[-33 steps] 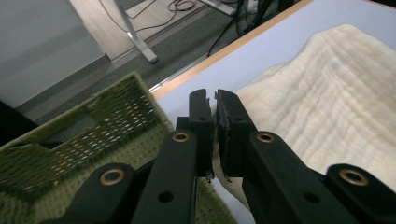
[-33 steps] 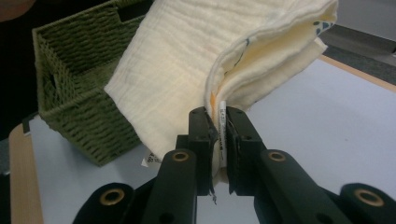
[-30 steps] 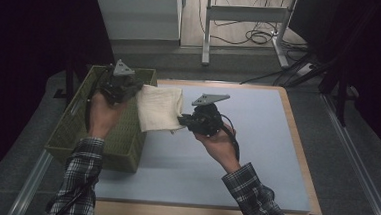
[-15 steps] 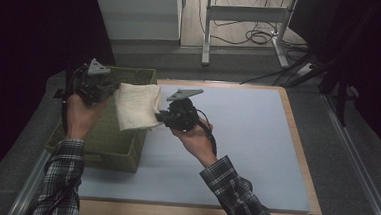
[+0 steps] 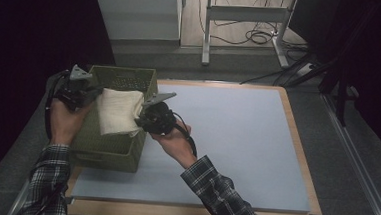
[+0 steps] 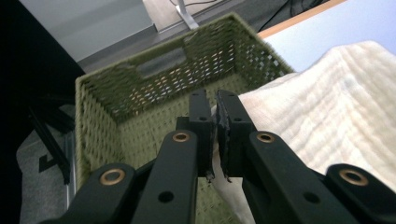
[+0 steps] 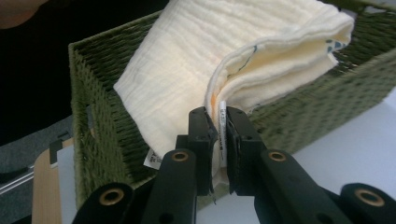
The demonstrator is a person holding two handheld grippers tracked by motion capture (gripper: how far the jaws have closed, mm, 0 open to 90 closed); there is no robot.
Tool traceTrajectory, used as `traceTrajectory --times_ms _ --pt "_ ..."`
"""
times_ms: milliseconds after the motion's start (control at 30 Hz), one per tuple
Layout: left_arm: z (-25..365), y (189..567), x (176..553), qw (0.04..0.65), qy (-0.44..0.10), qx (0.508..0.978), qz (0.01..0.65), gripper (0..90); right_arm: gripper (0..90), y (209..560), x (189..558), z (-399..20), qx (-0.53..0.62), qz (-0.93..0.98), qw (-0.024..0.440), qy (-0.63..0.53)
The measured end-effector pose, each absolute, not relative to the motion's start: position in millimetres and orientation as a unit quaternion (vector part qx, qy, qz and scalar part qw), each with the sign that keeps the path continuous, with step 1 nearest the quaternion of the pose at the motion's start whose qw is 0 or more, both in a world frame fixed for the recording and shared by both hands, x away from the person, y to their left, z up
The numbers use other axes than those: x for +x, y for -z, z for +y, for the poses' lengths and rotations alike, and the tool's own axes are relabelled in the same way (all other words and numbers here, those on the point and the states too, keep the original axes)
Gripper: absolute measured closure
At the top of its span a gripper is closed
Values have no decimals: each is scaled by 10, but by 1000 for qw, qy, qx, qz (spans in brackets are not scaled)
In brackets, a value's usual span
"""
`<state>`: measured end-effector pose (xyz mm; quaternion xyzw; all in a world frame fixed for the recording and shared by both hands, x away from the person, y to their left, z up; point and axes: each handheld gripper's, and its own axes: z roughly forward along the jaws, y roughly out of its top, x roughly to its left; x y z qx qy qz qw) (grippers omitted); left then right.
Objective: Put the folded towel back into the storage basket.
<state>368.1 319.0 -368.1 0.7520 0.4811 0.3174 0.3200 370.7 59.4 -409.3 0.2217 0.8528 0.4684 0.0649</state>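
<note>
High view, nearest the camera: two forearms in plaid sleeves (image 5: 220, 197) enter from the 6 o'clock edge. The right hand (image 5: 176, 142) carries the right claw (image 5: 145, 116), whose grey three-cornered plate (image 5: 158, 97) lies on top. In the right gripper view its two black jaws stand almost together, pinching the folded edge of a cream cloth (image 7: 210, 74) and a small white label (image 7: 222, 116) sewn to it; a second tag (image 7: 152, 159) hangs at the cloth's lower corner, toward 7 o'clock.

The left hand (image 5: 65, 122) carries the left claw (image 5: 93, 92) at the 9 o'clock side of the scene. In the left gripper view its jaws are likewise nearly closed on a thin edge of the cloth (image 6: 327, 116), which spreads away toward 3 o'clock.

The cloth (image 5: 119, 110) is held taut between the two claws, suspended over the open top of a green woven basket (image 5: 106, 155). In the right gripper view it overlaps the basket's rim (image 7: 322, 116). The basket interior (image 6: 140, 126) shows a handle slot (image 6: 161, 63) in its far wall.

The basket stands at the 9 o'clock edge of the pale blue surface (image 5: 236, 145), which is bordered by a wooden frame (image 5: 297, 139).

Farthest off, toward 12 o'clock: a grey cabinet (image 5: 136, 16), metal table legs (image 5: 208, 28) and loose cables (image 5: 255, 36) on the floor.
</note>
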Motion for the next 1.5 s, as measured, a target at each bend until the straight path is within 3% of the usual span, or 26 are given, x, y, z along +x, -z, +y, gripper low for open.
traceTrajectory --times_ms 500,1500 --pt "3466 3888 3600 306 -310 749 499 854 811 4332 3602 1064 208 872 41 -441" --pt "3467 4443 3752 281 -266 772 504 850 793 4518 3563 1336 226 898 28 -377"
